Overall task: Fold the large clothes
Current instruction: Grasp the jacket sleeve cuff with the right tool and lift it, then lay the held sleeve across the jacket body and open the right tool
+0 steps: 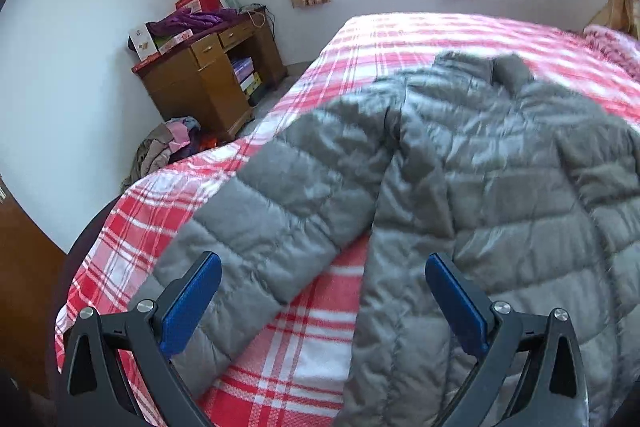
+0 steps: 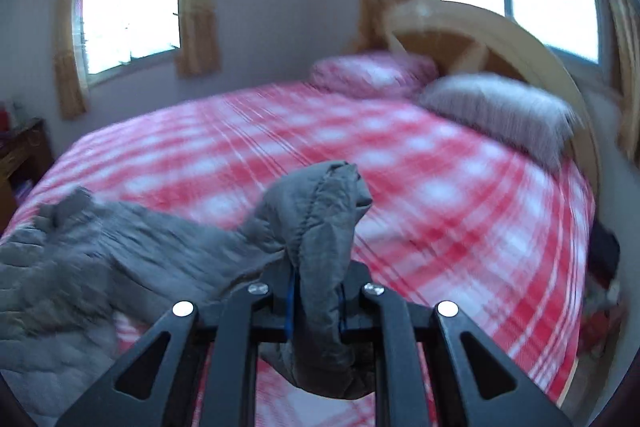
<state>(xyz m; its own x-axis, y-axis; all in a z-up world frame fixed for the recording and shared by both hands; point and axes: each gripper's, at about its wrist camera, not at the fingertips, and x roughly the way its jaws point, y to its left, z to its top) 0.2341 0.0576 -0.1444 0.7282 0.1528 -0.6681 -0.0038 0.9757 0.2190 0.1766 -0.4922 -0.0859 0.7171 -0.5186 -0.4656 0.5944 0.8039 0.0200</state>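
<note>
Right gripper [image 2: 316, 303] jaws clamp one grey jacket's [image 1: 460, 155] sleeve; left gripper [image 1: 323, 301] jaws gape.

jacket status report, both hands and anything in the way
Left hand-held gripper open, hovering over near sleeve. Right hand-held gripper shut on other sleeve cuff, lifted. Jacket spread on plaid bed, not folded. Nothing in the way.

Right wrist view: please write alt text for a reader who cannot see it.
The right gripper is shut on a grey jacket sleeve, held up above a bed with a red plaid cover. Two pillows lie by the wooden headboard; the view is motion-blurred.
</note>
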